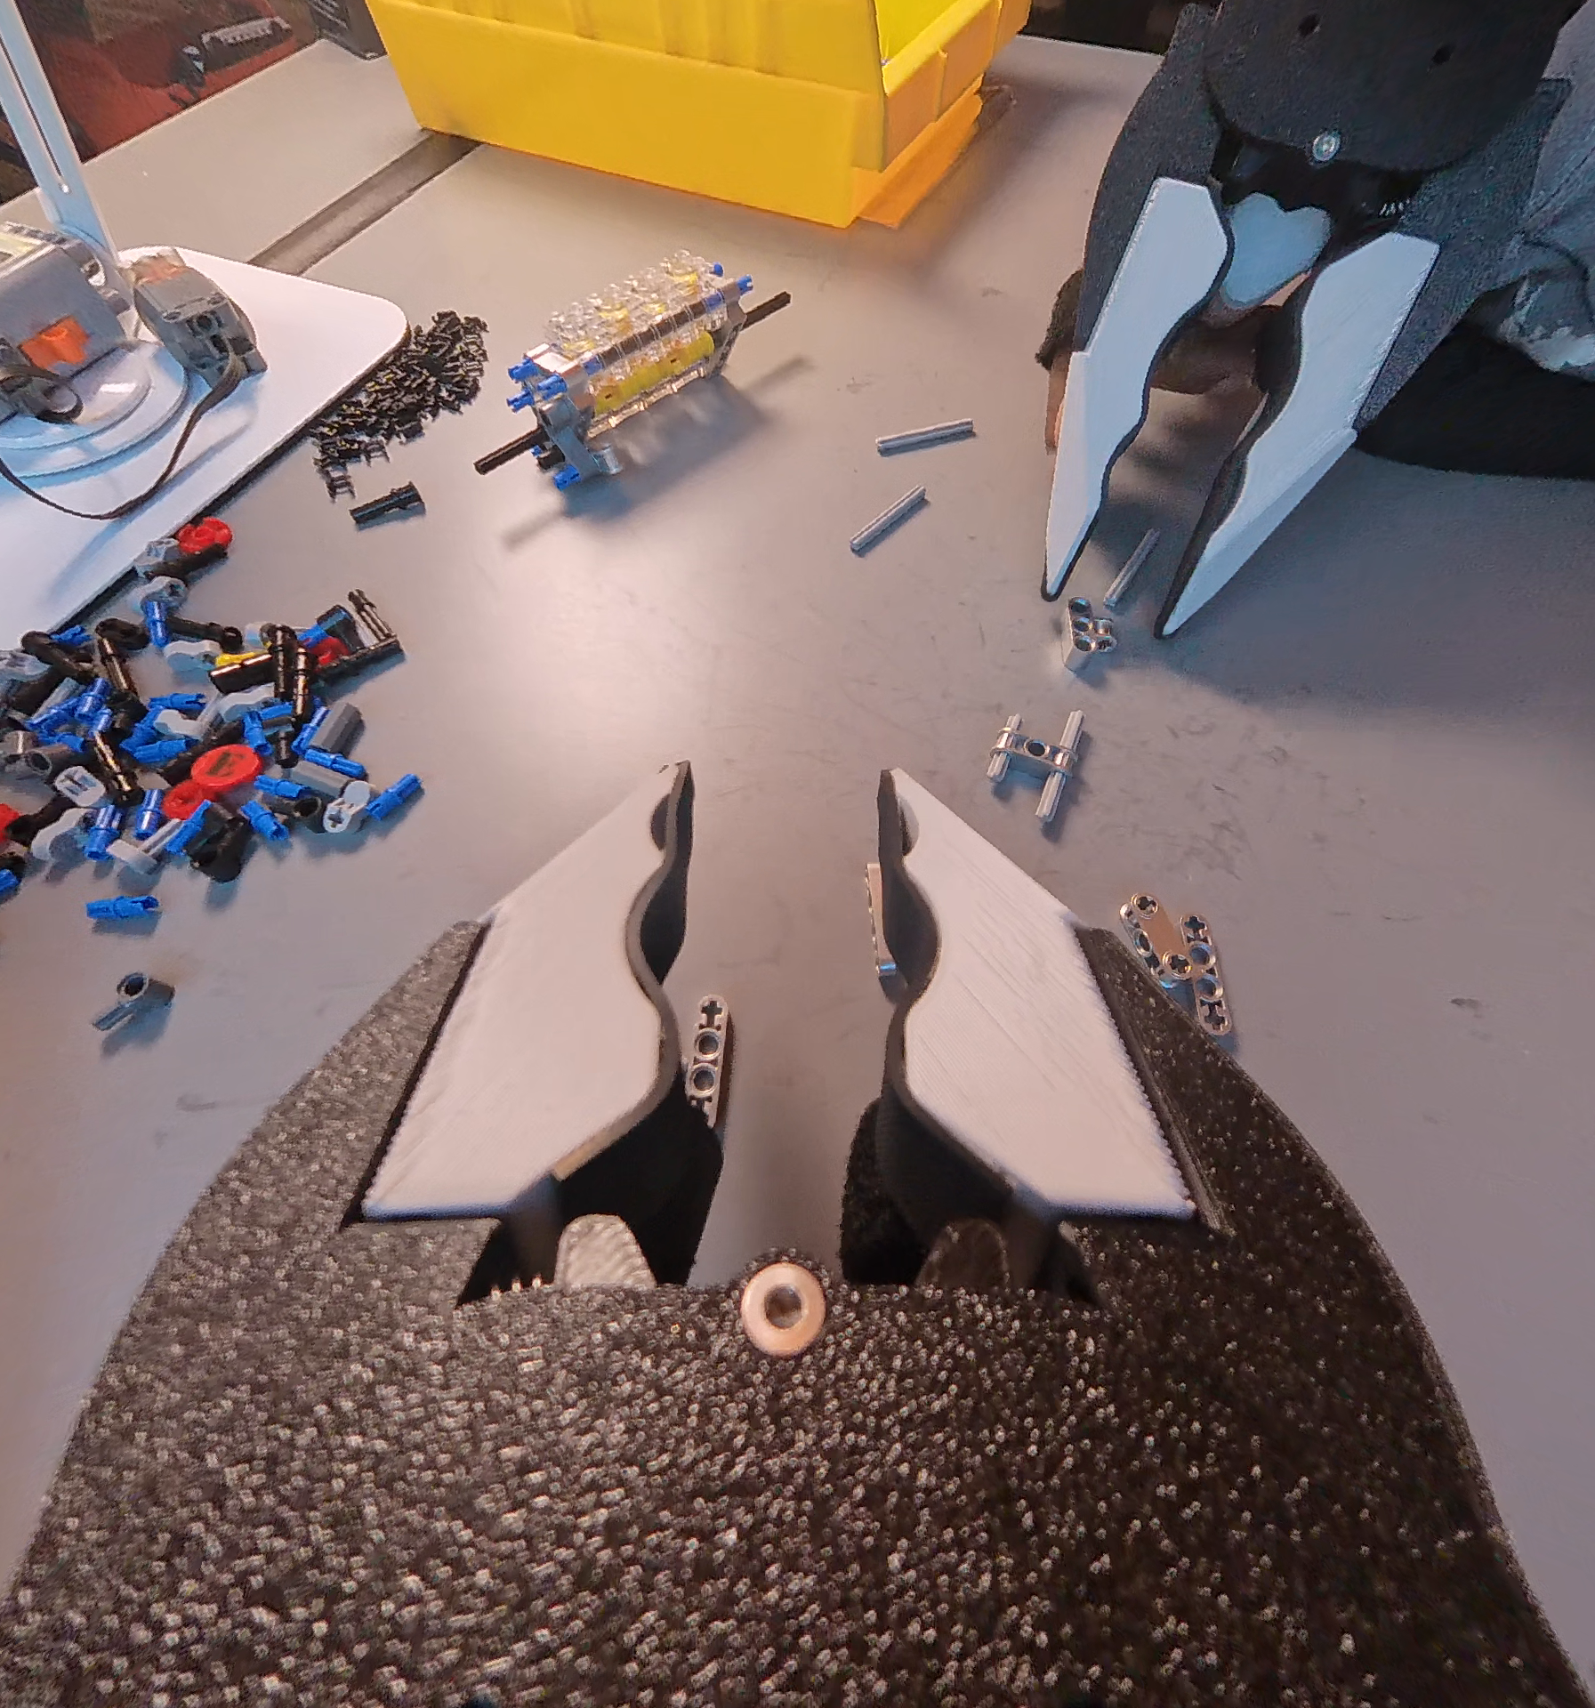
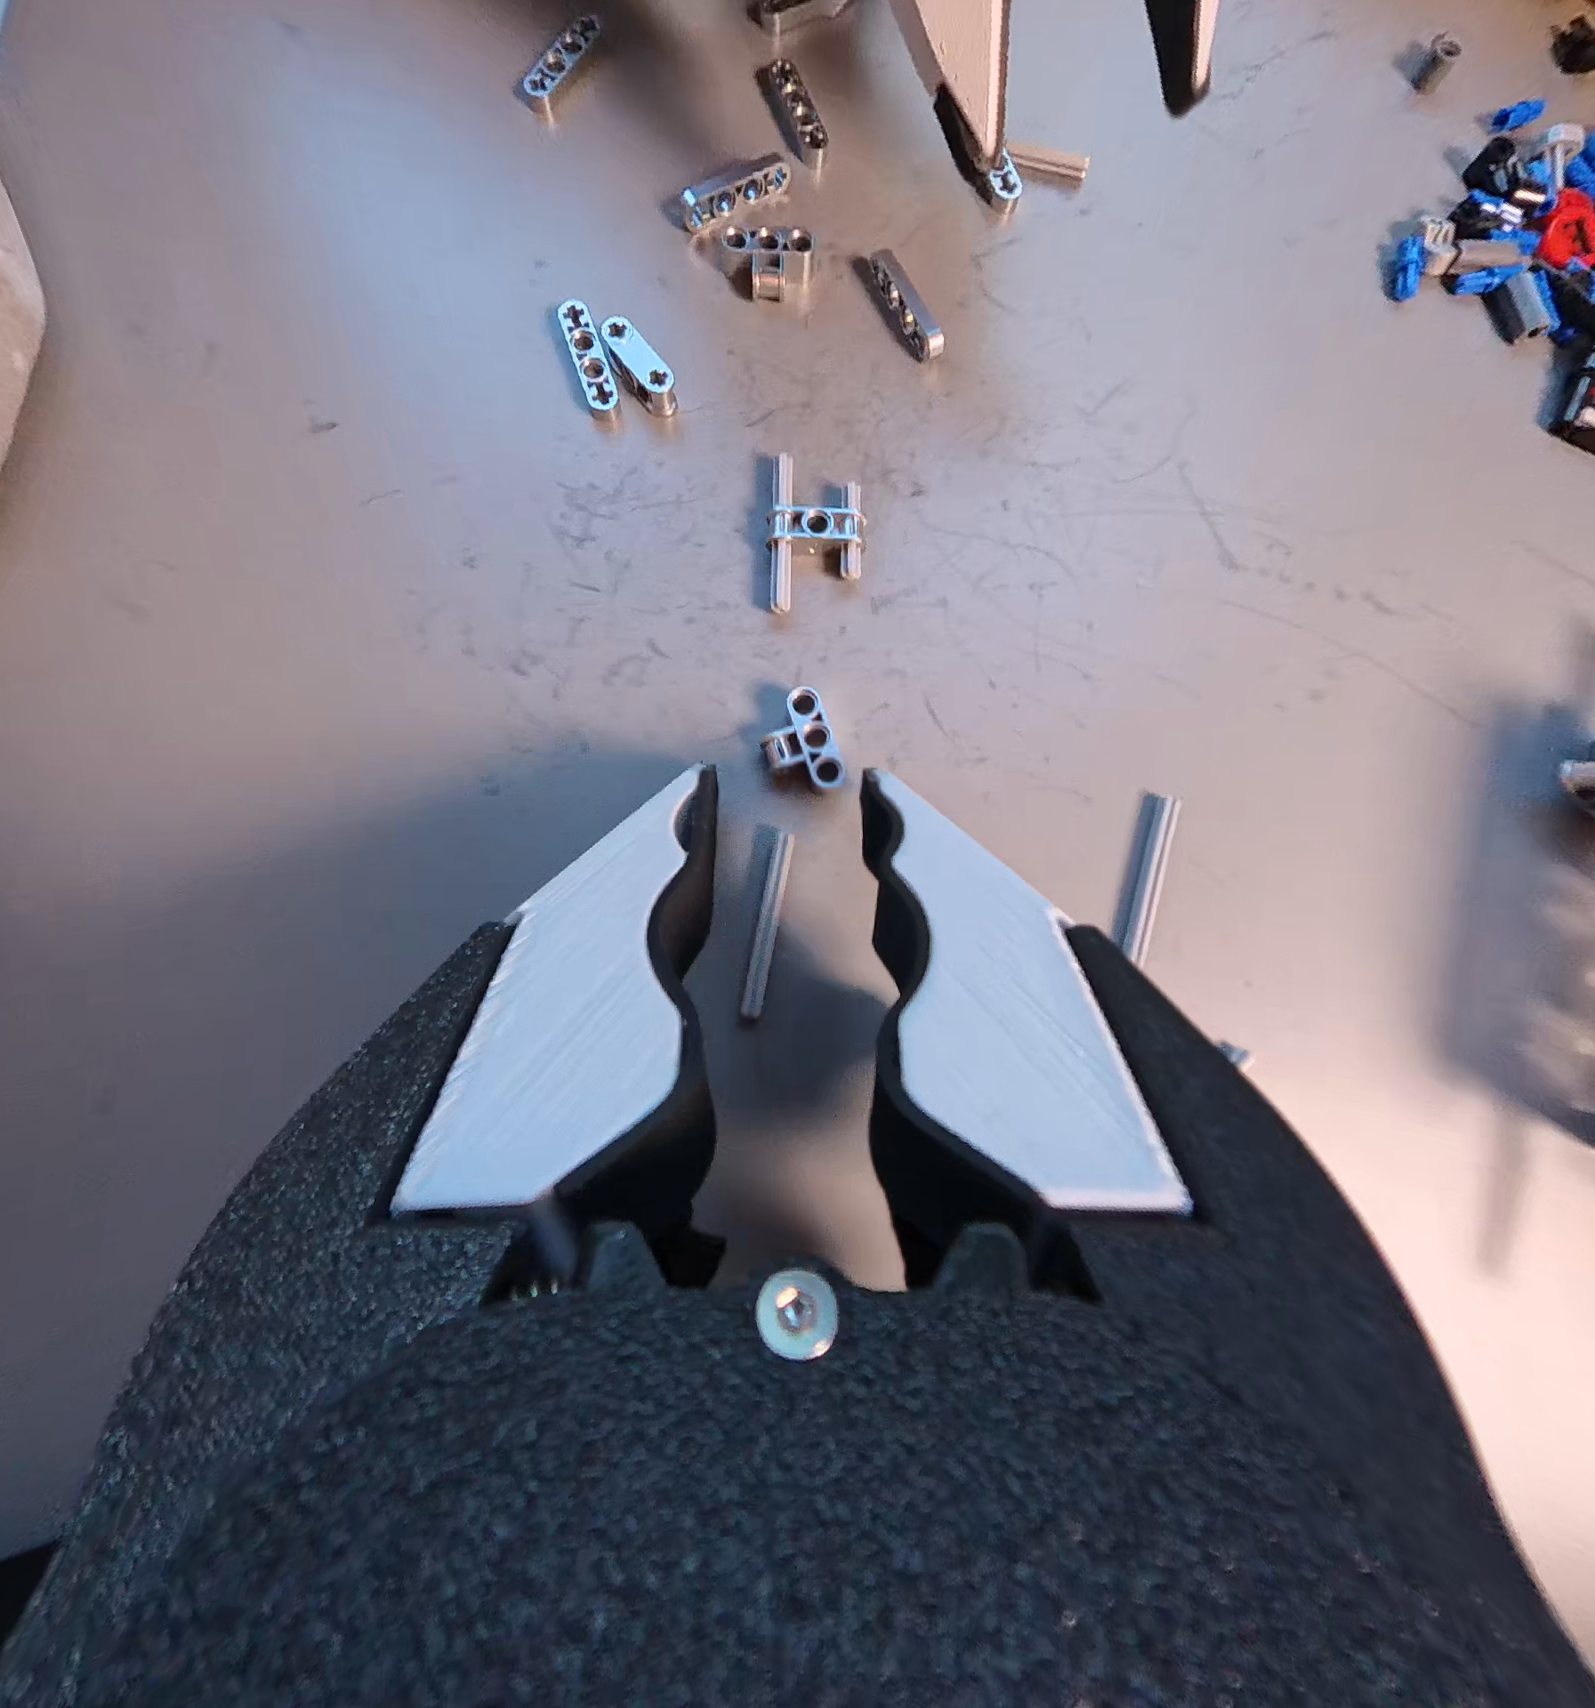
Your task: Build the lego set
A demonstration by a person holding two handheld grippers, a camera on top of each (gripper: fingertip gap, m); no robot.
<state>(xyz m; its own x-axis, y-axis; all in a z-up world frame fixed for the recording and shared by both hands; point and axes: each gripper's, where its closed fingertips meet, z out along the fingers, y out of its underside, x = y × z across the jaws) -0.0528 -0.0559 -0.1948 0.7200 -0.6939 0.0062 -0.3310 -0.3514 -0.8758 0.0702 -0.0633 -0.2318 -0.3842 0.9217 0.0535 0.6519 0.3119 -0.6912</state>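
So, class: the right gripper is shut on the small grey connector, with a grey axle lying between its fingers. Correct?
Not quite. The right wrist view shows the right gripper open; the small grey connector lies free beyond its tips. The grey axle does lie between its fingers.

I see a scuffed grey tabletop (image 1: 775, 647) strewn with small plastic building parts. A yellow cardboard box (image 1: 682, 102) stands at the far edge. Far left, a white lamp base (image 1: 313, 370) carries a grey battery box (image 1: 8, 305) with a black cable. Beside it lies a heap of tiny black pins (image 1: 405, 388), then a clear-and-yellow engine block assembly (image 1: 636, 370) on a black axle. On the near left, I see a mixed pile of blue, black, red and grey connectors (image 1: 174, 739). To the right, two grey axles (image 1: 904, 481) lie loose, well apart from an H-shaped grey piece (image 2: 812, 527) and several flat grey beams (image 2: 613, 365).
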